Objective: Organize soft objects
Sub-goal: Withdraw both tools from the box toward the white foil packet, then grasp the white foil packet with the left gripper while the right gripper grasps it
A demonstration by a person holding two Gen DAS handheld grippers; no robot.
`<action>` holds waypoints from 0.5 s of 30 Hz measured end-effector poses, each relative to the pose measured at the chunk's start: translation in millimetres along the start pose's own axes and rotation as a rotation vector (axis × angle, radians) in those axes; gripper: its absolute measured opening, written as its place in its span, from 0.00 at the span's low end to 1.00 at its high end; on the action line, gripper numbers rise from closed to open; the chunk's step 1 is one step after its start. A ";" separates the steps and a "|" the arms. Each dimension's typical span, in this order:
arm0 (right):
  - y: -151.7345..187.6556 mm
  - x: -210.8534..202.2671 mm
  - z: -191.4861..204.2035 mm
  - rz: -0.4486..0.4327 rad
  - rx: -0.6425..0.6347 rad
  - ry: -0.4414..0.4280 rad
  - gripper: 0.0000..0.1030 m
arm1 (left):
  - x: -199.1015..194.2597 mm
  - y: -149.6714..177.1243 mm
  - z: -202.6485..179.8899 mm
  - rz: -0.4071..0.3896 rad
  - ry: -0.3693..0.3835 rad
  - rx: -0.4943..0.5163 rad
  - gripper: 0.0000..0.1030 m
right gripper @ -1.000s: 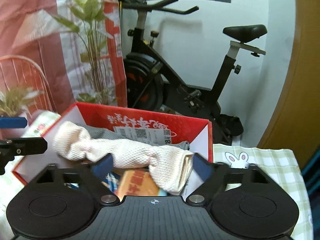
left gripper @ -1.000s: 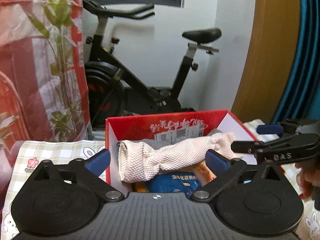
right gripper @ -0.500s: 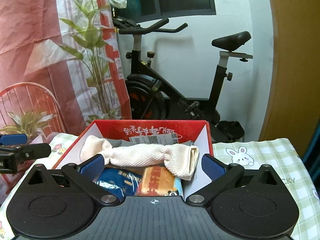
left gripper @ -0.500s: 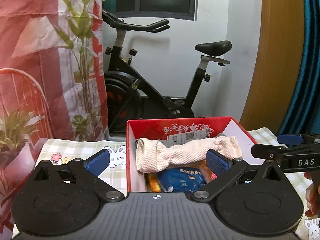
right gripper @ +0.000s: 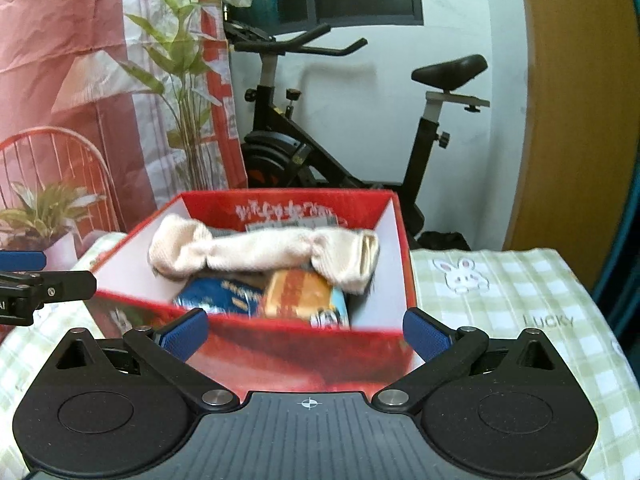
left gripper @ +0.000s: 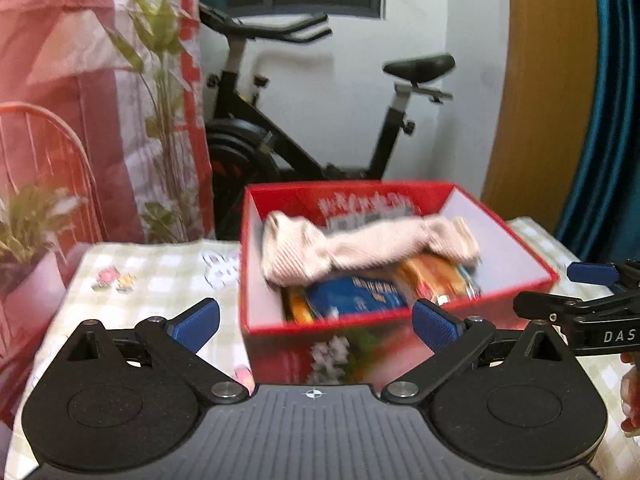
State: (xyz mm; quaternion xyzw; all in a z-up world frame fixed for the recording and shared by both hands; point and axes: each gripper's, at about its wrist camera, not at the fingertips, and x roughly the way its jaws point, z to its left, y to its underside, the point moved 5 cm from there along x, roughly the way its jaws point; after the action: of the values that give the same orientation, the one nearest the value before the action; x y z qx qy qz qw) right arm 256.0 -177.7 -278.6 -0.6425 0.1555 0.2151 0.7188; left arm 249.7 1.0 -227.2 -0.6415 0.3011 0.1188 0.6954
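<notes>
Both tools had drawn back from the red box since the earlier frames, so that its near wall, hidden before, came into view in each wrist camera. We saw the left tool with its blue pads spread wide and nothing between them, hovering in front of the box. The right tool was likewise spread wide and empty, its pads on either side of the box's near wall but apart from it. The rolled beige cloth lay inside the box, stretched across from the left wall toward the right, resting on top of a blue packet and an orange packet. From the right wrist view the cloth looked the same, draped over both packets near the back of the box. The box stood on the counter, which was covered by a green checked cloth printed with rabbits. Behind the counter we saw an exercise bike, a tall leafy plant and a red-and-white curtain. The left wrist picture was blurred.
</notes>
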 end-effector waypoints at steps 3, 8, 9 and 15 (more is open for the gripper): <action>16.9 3.0 -0.7 0.023 0.008 0.001 0.98 | 4.1 11.1 -3.2 0.023 0.018 0.002 1.00; 47.1 20.5 5.2 0.103 -0.017 0.003 0.92 | 11.0 28.1 -11.6 0.061 0.040 0.018 0.97; 51.9 25.0 7.1 0.121 -0.027 -0.001 0.90 | 12.9 30.2 -13.2 0.069 0.045 0.023 0.95; 80.9 33.8 19.1 0.171 -0.053 -0.023 0.82 | 23.4 44.4 -14.1 0.130 0.148 -0.043 0.75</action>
State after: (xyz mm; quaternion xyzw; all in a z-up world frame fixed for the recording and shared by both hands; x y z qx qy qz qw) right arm 242.8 -148.4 -362.4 -0.6432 0.1956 0.2874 0.6822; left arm 239.9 -11.2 -276.9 -0.6425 0.3902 0.1226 0.6480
